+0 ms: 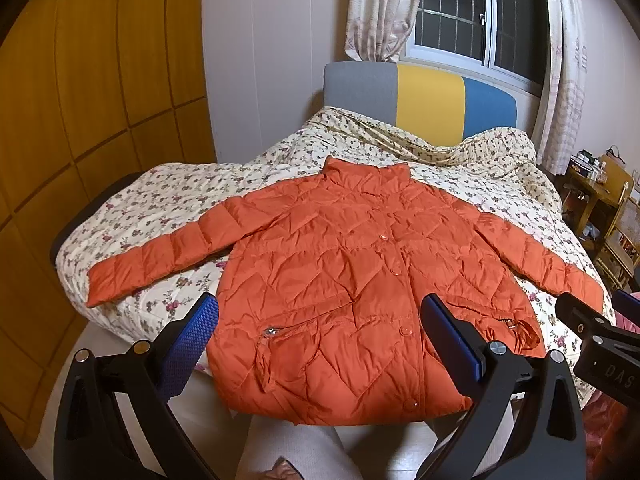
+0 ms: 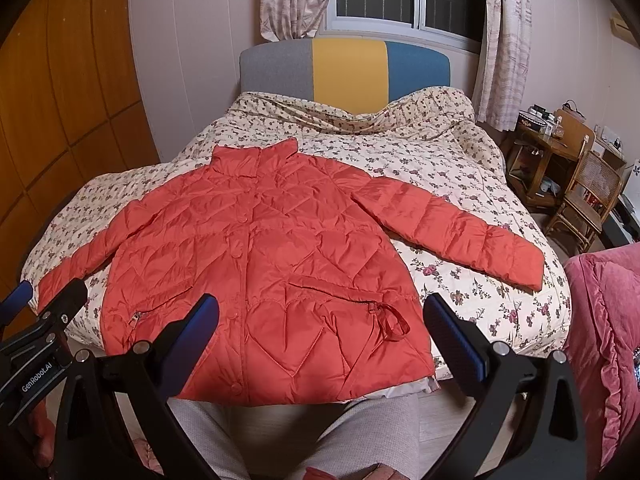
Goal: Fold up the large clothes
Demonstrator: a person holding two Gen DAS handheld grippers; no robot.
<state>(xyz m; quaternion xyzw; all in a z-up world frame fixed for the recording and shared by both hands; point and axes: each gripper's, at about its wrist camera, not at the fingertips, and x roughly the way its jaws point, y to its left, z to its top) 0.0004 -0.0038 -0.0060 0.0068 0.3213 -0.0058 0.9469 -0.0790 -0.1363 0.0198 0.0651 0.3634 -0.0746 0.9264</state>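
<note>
The orange jacket (image 1: 340,280) lies flat, collar toward the bed's (image 1: 140,208) headboard, hem nearest both empty, spread grippers, left gripper (image 1: 320,344) and right gripper (image 2: 320,340).

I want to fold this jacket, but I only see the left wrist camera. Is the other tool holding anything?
Observer: No. The right tool is open, with nothing between its fingers, in front of the orange jacket.
Operator: Is the far sleeve flat?
Observer: Yes, it lies spread out on the flowery quilt, its whole cuff showing.
Operator: What's the pink stuff at the edge?
Observer: A ruffled pink blanket beside the bed.
</note>
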